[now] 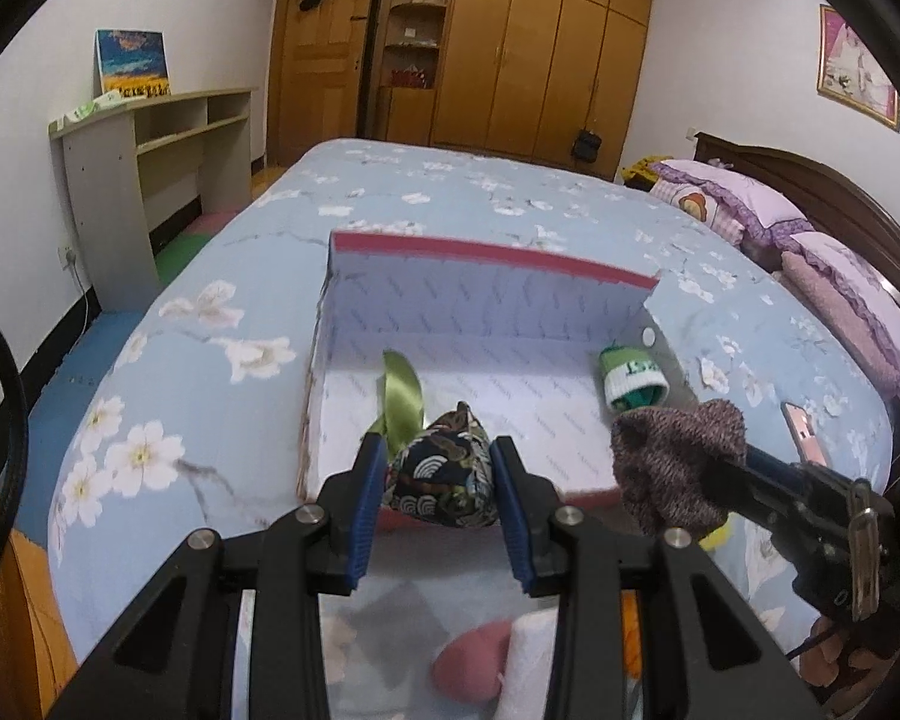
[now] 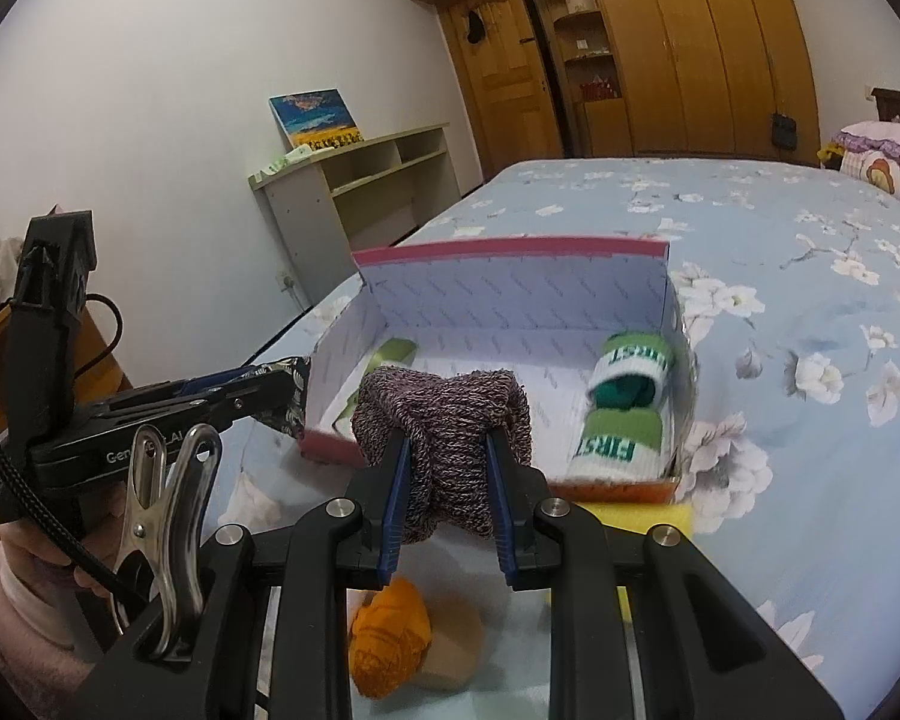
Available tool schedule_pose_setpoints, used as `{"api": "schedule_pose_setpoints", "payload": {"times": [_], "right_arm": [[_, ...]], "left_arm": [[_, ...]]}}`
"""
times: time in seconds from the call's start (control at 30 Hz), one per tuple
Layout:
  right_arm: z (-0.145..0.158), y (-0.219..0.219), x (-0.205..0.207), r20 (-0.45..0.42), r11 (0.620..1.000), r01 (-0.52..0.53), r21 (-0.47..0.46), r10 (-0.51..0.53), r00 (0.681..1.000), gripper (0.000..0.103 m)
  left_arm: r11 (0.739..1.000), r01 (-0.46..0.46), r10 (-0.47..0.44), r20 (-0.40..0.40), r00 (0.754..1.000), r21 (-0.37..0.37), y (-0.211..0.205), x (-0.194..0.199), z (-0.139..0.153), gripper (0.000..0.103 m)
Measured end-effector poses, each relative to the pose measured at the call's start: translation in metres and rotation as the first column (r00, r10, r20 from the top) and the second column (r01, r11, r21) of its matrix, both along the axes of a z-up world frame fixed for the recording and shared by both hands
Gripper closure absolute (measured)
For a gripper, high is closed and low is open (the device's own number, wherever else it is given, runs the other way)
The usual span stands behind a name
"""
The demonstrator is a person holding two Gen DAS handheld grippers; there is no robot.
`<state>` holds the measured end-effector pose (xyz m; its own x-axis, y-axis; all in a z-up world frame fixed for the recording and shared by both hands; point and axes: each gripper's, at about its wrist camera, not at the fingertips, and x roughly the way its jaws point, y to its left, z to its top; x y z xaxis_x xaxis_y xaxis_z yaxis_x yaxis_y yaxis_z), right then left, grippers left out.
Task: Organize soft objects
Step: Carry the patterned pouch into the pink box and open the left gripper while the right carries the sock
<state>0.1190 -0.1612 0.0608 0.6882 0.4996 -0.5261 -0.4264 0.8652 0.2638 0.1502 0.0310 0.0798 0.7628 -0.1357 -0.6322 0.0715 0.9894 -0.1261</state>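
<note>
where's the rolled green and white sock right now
The rolled green and white sock lies inside the open cardboard box, against its right wall in the right wrist view, beyond the right tool.

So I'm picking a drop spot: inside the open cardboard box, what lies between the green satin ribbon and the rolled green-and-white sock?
Nothing: the left wrist view shows bare white box floor between the green satin ribbon and the rolled green-and-white sock.

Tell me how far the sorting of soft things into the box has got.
Done: a green and white sock roll lies in the open box, with a green ribbon at its other end. In hand: the left gripper is shut on a patterned pouch; the right gripper on a brown knitted sock. Left: an orange item and a pink one on the bed.
</note>
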Motion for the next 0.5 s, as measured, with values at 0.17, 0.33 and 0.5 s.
{"api": "schedule_pose_setpoints", "payload": {"times": [0.17, 0.33, 0.5], "right_arm": [[0.006, 0.002, 0.005, 0.017, 1.000, 0.001, -0.003, -0.001, 1.000, 0.078], [0.007, 0.003, 0.011, 0.019, 1.000, 0.006, -0.002, -0.006, 1.000, 0.078], [0.005, 0.004, 0.021, 0.016, 1.000, 0.004, 0.002, -0.004, 1.000, 0.078]], "left_arm": [[1.000, 0.008, -0.008, 0.021, 1.000, 0.009, -0.006, 0.013, 0.007, 0.066], [1.000, 0.013, -0.014, 0.033, 0.999, 0.019, -0.011, 0.030, 0.009, 0.066], [1.000, 0.009, -0.010, 0.037, 0.999, 0.025, -0.015, 0.053, 0.009, 0.066]]}}
